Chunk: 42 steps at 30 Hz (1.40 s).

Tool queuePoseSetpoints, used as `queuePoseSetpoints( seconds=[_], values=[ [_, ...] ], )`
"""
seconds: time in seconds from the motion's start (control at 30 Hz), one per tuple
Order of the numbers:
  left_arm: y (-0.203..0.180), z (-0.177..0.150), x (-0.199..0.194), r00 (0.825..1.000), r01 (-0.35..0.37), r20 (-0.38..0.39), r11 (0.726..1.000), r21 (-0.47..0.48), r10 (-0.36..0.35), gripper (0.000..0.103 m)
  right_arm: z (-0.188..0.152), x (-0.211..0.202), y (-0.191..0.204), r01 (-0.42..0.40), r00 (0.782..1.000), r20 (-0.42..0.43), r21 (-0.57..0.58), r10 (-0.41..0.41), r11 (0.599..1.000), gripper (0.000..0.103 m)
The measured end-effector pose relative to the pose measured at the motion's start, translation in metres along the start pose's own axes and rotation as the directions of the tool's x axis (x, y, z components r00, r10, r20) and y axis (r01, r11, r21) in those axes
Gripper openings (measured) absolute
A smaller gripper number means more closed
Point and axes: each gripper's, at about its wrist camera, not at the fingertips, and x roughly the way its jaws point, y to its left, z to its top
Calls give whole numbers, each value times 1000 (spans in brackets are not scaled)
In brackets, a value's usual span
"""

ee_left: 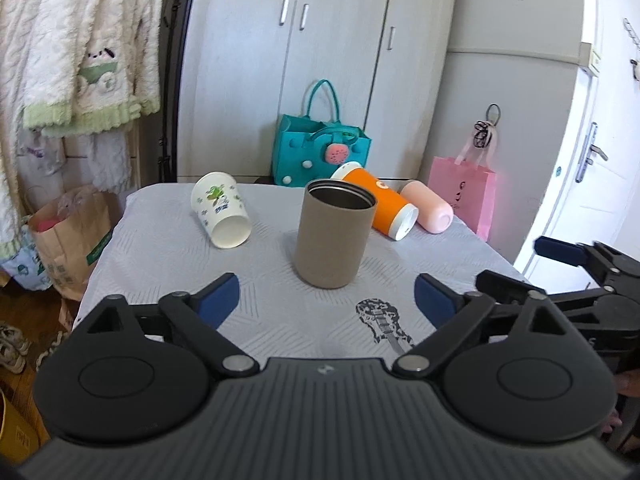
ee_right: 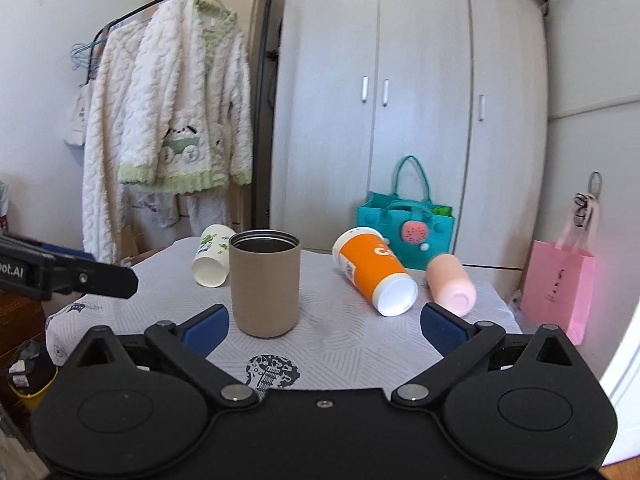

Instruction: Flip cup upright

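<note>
Tan cylindrical metal-lined cup (ee_left: 335,236) stands upright on the grey-clothed counter (ee_left: 256,280). Orange paper cup (ee_right: 374,270) lies on its side. Left gripper (ee_left: 326,300) and right gripper (ee_right: 324,326) both spread wide, holding nothing

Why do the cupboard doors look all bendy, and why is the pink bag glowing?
In both wrist views the fisheye lens bows straight edges near the borders, so the cupboard curves. In the right wrist view bright light from the right side washes over the pink bag, blurring its edge; the left wrist view shows the same glow on it. The tan cup stays sharp.
</note>
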Motion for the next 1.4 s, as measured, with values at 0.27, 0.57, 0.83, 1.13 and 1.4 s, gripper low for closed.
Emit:
queuePoseSetpoints(
  seconds=[0.27,0.57,0.83,1.13,1.4],
  values=[
    [-2,-10,1,994,-106,-23,994,4,106,103,-2,-17,8,66,998,8,6,-66,998,103],
    [-8,-14,-13,968,-248,20,969,-13,249,103,-5,-23,10,100,995,-10,31,-100,995,103],
    [-11,-21,-24,957,-274,96,962,-1,272,103,-13,-21,12,111,994,-15,37,-111,993,103],
    [-15,-24,-28,956,-279,105,960,21,275,103,-19,-15,11,103,994,-41,63,-100,993,103],
    [-19,-27,-24,957,-280,83,960,9,278,103,-19,-13,13,145,989,-38,49,-144,988,103]
  ],
)
